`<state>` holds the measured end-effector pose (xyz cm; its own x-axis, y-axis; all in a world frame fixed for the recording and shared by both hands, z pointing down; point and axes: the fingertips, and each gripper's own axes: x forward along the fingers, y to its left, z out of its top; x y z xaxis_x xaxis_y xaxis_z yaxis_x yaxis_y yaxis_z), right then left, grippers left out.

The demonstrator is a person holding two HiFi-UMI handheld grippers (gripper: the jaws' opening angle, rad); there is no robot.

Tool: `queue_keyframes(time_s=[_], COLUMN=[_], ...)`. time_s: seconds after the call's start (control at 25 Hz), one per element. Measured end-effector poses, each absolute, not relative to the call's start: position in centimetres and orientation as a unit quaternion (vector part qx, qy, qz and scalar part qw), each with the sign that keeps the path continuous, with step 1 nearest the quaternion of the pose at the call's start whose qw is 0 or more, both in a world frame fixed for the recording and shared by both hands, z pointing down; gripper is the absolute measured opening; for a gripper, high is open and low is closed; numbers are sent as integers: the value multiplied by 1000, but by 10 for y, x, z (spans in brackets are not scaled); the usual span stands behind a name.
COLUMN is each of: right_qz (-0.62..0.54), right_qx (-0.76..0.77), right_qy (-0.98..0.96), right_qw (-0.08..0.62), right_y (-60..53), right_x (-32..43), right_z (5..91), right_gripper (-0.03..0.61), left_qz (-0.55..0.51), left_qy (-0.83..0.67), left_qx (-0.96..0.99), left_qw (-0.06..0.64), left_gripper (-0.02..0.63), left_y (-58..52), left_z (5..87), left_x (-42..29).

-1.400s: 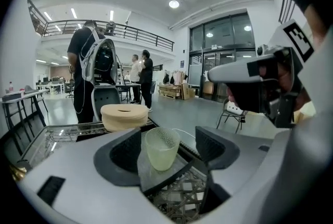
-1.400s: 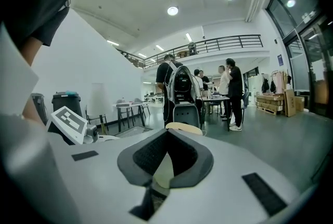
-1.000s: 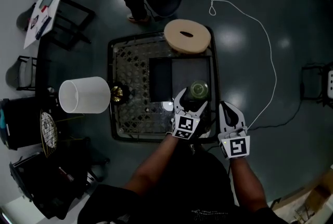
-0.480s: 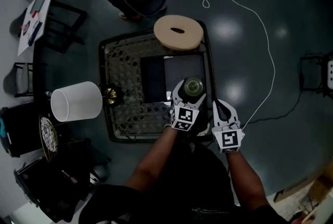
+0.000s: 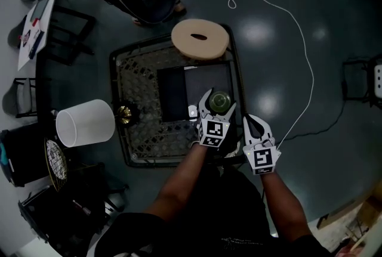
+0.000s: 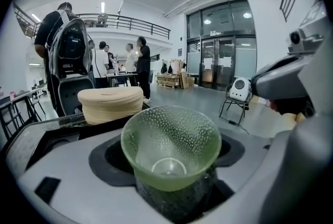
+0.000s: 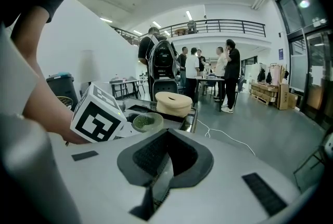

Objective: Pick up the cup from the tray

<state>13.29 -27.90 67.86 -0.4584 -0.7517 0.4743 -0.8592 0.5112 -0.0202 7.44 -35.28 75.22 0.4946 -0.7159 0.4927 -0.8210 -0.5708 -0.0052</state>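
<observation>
A green pebbled glass cup [image 5: 220, 100] stands upright over the grey tray [image 5: 209, 76] on the black mesh cart [image 5: 137, 80]. My left gripper [image 5: 219, 103] is shut on the cup, one jaw on each side. In the left gripper view the cup [image 6: 169, 140] fills the middle, its lower part wedged between the dark pads [image 6: 112, 163]; its base is hidden. My right gripper [image 5: 256, 126] hovers just right of the cart's near corner, shut on nothing [image 7: 165, 163]. The right gripper view catches the cup [image 7: 146, 122] beside the left marker cube.
A beige round cushion [image 5: 200, 39] lies at the cart's far edge. A white bucket [image 5: 85, 123] and a small gold object [image 5: 123, 112] sit left of the cart. A white cable [image 5: 301, 41] runs over the floor at right. People stand far off.
My left gripper's jaws have narrowed onto the cup, which sat loosely between them a second ago. Both grippers sit slightly closer together and the right one has edged toward the cart.
</observation>
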Motion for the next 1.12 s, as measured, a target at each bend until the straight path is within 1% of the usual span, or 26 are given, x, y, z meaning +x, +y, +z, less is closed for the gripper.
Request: queue_keyframes(time_s=[0.32,0.48,0.72,0.8,1.0,1.12], right_qz=[125,119,104,92,64,40], right_qx=[473,474,468,467,451,429], right_qy=[-848,-849,-859,-862,-881,-895], right_qw=[204,200,181,172,125,112], right_y=[-275,-272,-270,-270,-267,-262], right_x=[129,132,123,120,109,98], right_z=[672,669,655,646,610,586], right_gripper=[8,8,8,8,8,8], left_qz=[235,241,221,213,189,165], left_qy=[-440,-434,-430,-431,-434,-432], left_qx=[859,862,869,871,876,882], left_qw=[115,102,106,101,92,92], left_gripper=[397,399,399,399,399,399], left_y=[-351,-346,-334,-327,-306,-288], left_z=[743,723,687,670,626,598], left_x=[73,72,64,62,55,48])
